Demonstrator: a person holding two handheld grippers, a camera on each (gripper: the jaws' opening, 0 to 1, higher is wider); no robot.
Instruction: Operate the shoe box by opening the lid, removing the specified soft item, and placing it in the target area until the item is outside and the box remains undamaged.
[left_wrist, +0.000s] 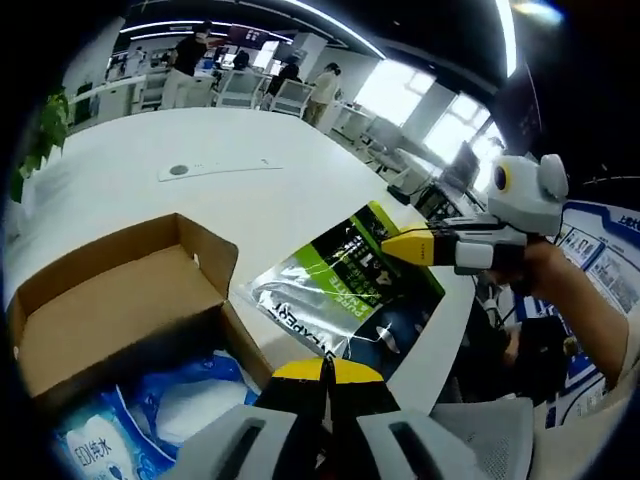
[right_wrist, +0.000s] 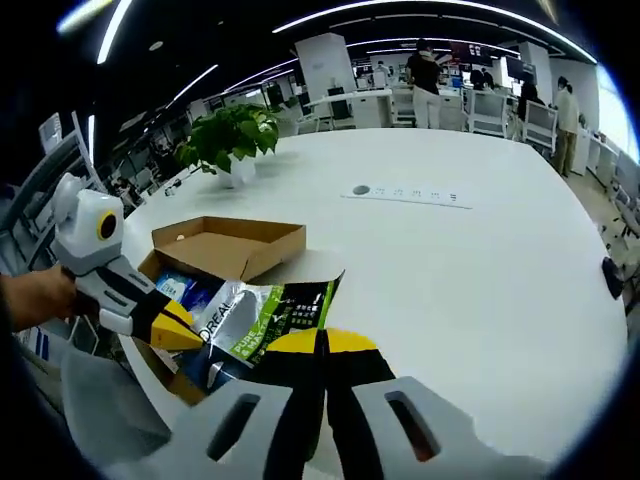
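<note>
An open cardboard shoe box (left_wrist: 110, 310) (right_wrist: 232, 246) stands on the white table (left_wrist: 250, 190) (right_wrist: 450, 260). Blue and white soft packs (left_wrist: 150, 410) (right_wrist: 185, 290) lie inside it. A silver and green pouch (left_wrist: 335, 290) (right_wrist: 265, 315) lies flat on the table beside the box, near the table's edge. My left gripper (left_wrist: 325, 368) (right_wrist: 170, 328) is shut, its tips over the pouch's near end with nothing visible between them. My right gripper (right_wrist: 322, 342) (left_wrist: 400, 246) is shut too, its yellow tips at the pouch's green far corner. Whether they touch the pouch I cannot tell.
A potted plant (right_wrist: 232, 135) stands at the table's far side. A flat socket strip (left_wrist: 215, 168) (right_wrist: 405, 195) is set in the tabletop. People and chairs (right_wrist: 470, 95) are behind the table. A hand (left_wrist: 565, 290) holds the right gripper off the table's edge.
</note>
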